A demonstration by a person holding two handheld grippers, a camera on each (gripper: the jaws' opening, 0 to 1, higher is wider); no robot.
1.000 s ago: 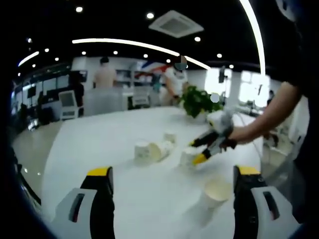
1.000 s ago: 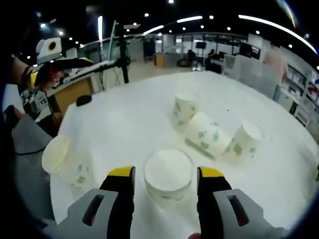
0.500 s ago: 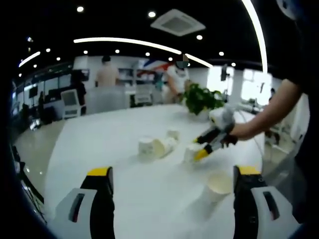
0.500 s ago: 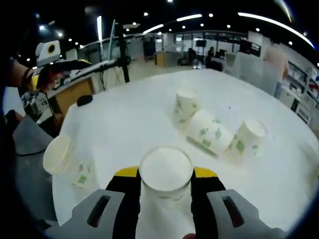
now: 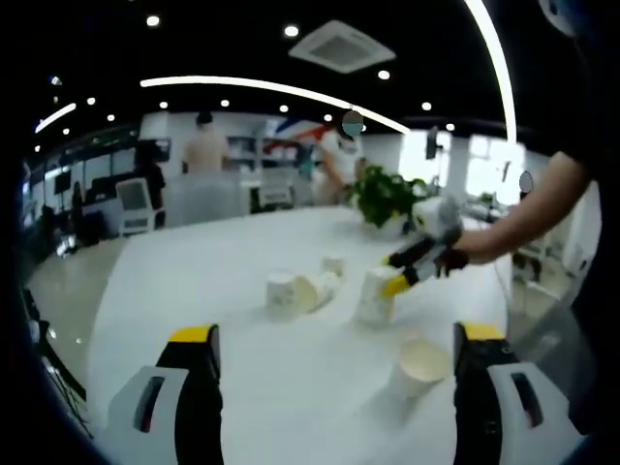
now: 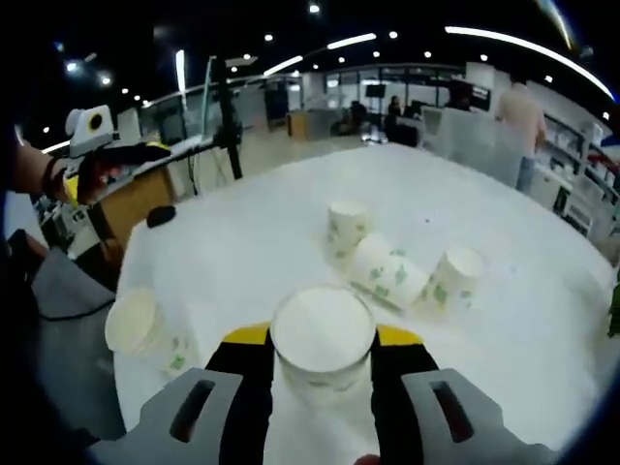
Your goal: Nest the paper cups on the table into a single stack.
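In the left gripper view, the left gripper [image 5: 334, 387] is hovering above the near edge of the white counter [image 5: 203, 281], its jaws standing wide apart with nothing between them. An upright paper cup [image 5: 420, 365], open mouth up, is standing on the counter just inside the right jaw, apart from it. Farther off, the right gripper [image 5: 399, 276] is reaching in from the right on an outstretched arm, its jaws pinching the held cup [image 5: 374, 296] clear of the counter.

In the right gripper view, the held cup is sitting mouth-down between the yellow-tipped jaws, which are pressing on both of its sides, its flat round base facing the camera. Beyond it three more cups are lying clustered: an inverted cup [image 6: 344, 229] at the left, a tipped cup [image 6: 380, 272] on its side in the middle, and a far-right cup [image 6: 449, 277]. All are white paper with small green prints.
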